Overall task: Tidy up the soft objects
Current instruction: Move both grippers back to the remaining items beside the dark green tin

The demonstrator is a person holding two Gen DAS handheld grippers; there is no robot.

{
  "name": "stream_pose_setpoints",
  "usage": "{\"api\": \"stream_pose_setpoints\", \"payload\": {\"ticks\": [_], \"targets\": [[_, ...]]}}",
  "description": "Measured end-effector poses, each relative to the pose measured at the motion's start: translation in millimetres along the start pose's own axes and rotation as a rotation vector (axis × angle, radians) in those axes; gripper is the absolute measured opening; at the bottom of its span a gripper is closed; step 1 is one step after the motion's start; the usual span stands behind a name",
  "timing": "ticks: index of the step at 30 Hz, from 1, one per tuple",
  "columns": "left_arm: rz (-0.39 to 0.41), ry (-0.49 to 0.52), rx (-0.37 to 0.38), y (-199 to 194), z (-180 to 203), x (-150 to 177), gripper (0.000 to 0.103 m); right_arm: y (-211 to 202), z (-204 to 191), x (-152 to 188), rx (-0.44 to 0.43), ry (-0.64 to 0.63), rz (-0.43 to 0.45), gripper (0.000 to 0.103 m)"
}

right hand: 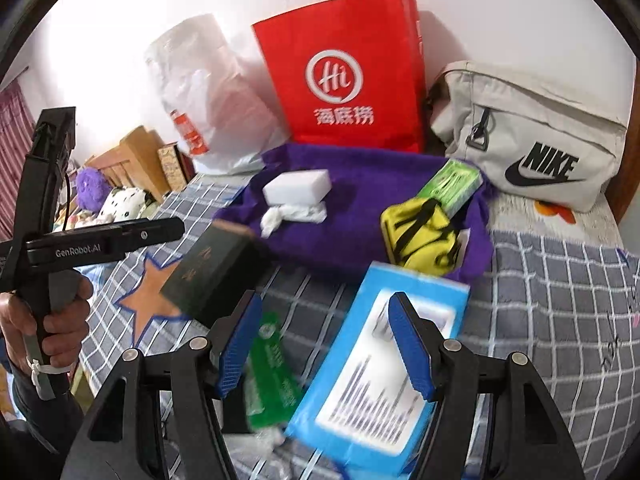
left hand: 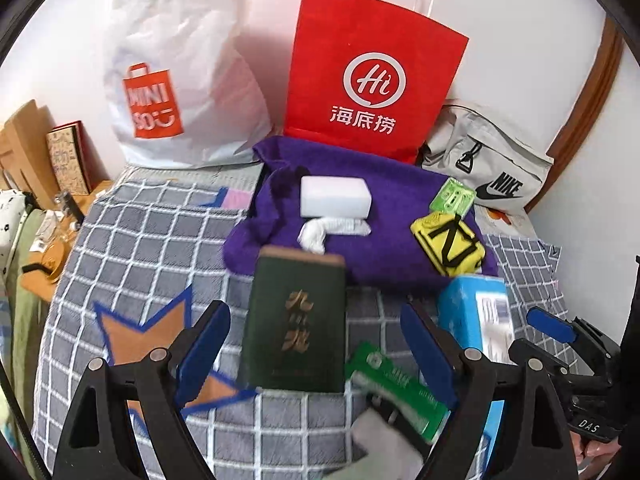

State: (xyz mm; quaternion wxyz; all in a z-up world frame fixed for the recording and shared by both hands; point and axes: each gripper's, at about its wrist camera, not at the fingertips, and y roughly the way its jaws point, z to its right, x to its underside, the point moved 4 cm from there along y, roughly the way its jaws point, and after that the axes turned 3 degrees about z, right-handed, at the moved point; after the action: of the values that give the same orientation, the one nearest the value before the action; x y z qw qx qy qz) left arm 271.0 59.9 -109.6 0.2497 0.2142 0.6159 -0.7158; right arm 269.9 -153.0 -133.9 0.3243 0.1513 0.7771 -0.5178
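A purple towel (left hand: 360,216) (right hand: 360,208) lies on the checked bed cover, with a white sponge (left hand: 335,196) (right hand: 297,187), a crumpled white tissue (left hand: 320,232) (right hand: 288,214), a yellow pouch (left hand: 448,246) (right hand: 420,232) and a small green pack (left hand: 452,197) (right hand: 454,186) on it. My left gripper (left hand: 316,356) is open around a dark green box (left hand: 296,320) (right hand: 212,272). My right gripper (right hand: 326,344) is open over a blue tissue pack (right hand: 380,364) (left hand: 476,320). A green packet (left hand: 396,388) (right hand: 272,372) lies between them.
A red paper bag (left hand: 372,72) (right hand: 344,72), a white Miniso plastic bag (left hand: 180,80) (right hand: 208,100) and a grey Nike bag (left hand: 484,160) (right hand: 532,136) stand against the wall behind the towel. Plush toys (right hand: 116,196) and boxes sit at the left.
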Motion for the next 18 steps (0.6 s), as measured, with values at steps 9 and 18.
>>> {"api": "stream_pose_setpoints", "payload": {"ticks": [9, 18], "targets": [[-0.017, -0.07, -0.018, -14.0, -31.2, 51.6, 0.086, 9.3, -53.0, 51.7, -0.124, -0.045, -0.094, 0.032], [-0.034, -0.065, 0.007, -15.8, -49.5, 90.0, 0.086, 55.5, -73.8, 80.4, -0.119, -0.065, -0.231, 0.028]]}}
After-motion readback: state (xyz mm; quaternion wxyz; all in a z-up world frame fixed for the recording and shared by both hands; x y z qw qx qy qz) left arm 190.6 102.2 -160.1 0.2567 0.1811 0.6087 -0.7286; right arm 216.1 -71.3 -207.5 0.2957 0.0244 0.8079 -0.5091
